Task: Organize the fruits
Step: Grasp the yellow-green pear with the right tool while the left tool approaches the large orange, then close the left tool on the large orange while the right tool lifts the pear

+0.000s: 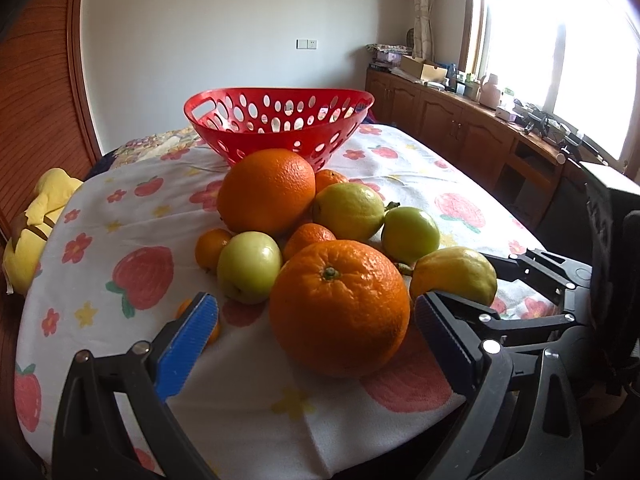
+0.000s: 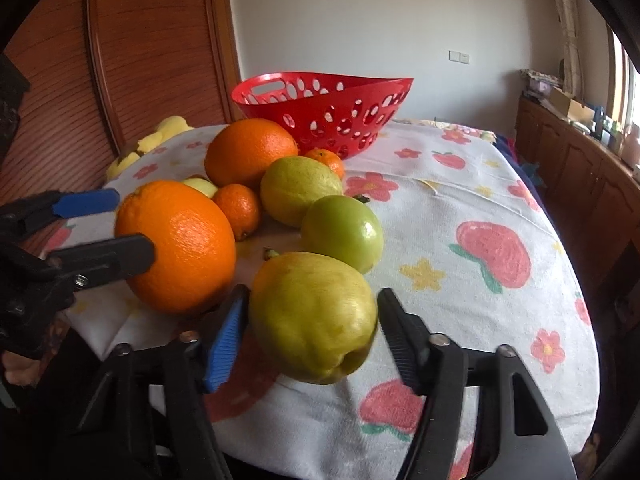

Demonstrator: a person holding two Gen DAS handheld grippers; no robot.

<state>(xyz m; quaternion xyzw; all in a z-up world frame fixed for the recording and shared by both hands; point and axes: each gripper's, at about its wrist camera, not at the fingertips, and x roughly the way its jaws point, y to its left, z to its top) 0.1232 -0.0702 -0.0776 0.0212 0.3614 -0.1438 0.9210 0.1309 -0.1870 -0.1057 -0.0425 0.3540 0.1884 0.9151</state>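
Note:
On the flowered tablecloth (image 1: pixel 120 216) lies a heap of fruit in front of a red perforated basket (image 1: pixel 224 98), which looks empty. My left gripper (image 1: pixel 316 300) is open, its pads on either side of the nearest big orange (image 1: pixel 340 308), with a gap on the left. In the right wrist view the left gripper (image 2: pixel 134 226) flanks that orange (image 2: pixel 180 244). My right gripper (image 2: pixel 313 294) is shut on a yellow lemon (image 2: pixel 312 316), both pads against its sides. A second big orange (image 1: pixel 266 192), another lemon (image 1: pixel 348 210), two green apples (image 1: pixel 248 266) and small mandarins (image 1: pixel 308 238) lie behind.
A yellow plush toy (image 1: pixel 36 220) sits off the table's left edge against a wooden door (image 2: pixel 152 60). Wooden cabinets (image 1: pixel 460 120) with clutter run under the window at the right. The tablecloth to the right of the fruit (image 2: pixel 460 200) is bare.

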